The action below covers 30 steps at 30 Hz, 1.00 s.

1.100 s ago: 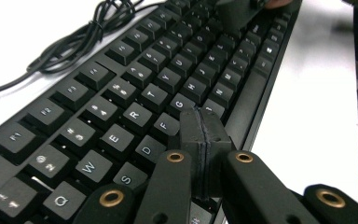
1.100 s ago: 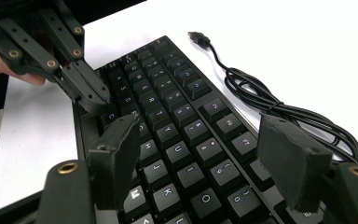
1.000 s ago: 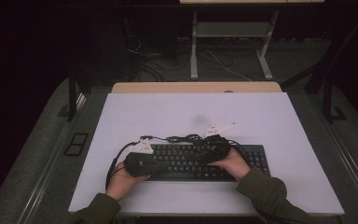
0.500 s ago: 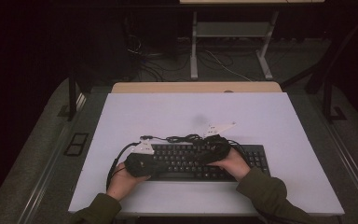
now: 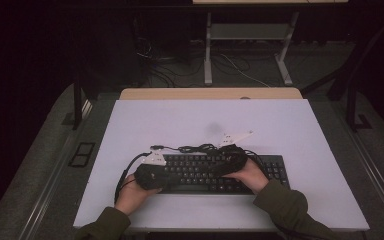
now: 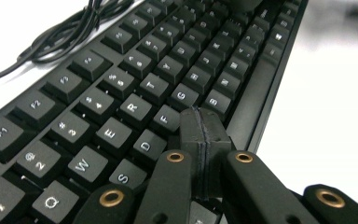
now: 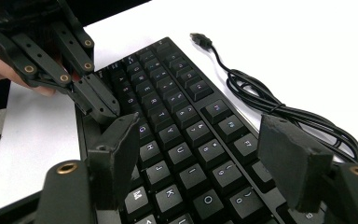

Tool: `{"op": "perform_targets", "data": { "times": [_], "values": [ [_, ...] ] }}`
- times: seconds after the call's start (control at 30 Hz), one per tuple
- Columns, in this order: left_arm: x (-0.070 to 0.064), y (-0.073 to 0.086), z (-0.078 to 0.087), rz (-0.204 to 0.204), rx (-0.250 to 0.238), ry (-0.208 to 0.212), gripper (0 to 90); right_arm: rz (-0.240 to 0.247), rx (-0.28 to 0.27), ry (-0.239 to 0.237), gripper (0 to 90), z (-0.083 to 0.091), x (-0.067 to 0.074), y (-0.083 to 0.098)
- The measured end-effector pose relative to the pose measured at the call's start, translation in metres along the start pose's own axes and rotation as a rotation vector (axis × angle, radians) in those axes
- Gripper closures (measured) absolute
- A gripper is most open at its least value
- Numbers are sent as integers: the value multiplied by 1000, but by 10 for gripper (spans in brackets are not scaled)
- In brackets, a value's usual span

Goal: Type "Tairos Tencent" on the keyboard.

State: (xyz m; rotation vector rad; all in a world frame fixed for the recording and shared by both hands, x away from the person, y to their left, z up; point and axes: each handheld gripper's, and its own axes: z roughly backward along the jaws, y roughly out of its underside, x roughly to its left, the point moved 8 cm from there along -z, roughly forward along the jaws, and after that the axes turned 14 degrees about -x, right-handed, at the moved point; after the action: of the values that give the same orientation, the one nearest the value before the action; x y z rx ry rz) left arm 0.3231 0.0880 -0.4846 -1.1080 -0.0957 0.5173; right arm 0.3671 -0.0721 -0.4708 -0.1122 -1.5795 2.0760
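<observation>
Keyboard flat on white worktop near its front edge, left gripper pressed together, tip over the F-G keys, right gripper spread, hovering above the right-hand keys, pinching nothing.

A black keyboard with white-lettered keys lay flat in the lower centre of the high view, long side running left to right. Its black cable sat loosely bundled just behind the upper edge, plug end free.
</observation>
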Motion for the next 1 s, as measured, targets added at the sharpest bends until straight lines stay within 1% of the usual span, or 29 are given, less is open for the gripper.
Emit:
{"op": "perform_targets", "data": {
  "times": [0.23,0.3,0.4,0.47,0.63,0.83,0.87,0.9,1.0],
  "values": [
    [-1,-4,1,4,-21,-2,892,2,1,-2,296,0,1,1],
    [1,-5,2,-2,-22,-2,892,1,1,-2,296,0,1,1],
    [2,-7,3,5,-31,-10,892,1,1,-2,296,0,1,1],
    [4,-8,3,-1,-29,-12,893,1,3,-1,296,0,0,1],
    [8,-12,4,-2,-45,-25,893,1,4,-1,296,0,0,1],
    [19,-18,5,6,-74,-67,893,2,4,-1,296,0,0,1],
    [21,-18,5,0,-67,-71,893,3,4,-1,296,0,0,1],
    [24,-17,5,3,-67,-81,893,1,4,0,296,0,0,1],
    [29,-16,3,14,-66,-91,893,1,7,-1,296,0,0,1]
  ]
}}
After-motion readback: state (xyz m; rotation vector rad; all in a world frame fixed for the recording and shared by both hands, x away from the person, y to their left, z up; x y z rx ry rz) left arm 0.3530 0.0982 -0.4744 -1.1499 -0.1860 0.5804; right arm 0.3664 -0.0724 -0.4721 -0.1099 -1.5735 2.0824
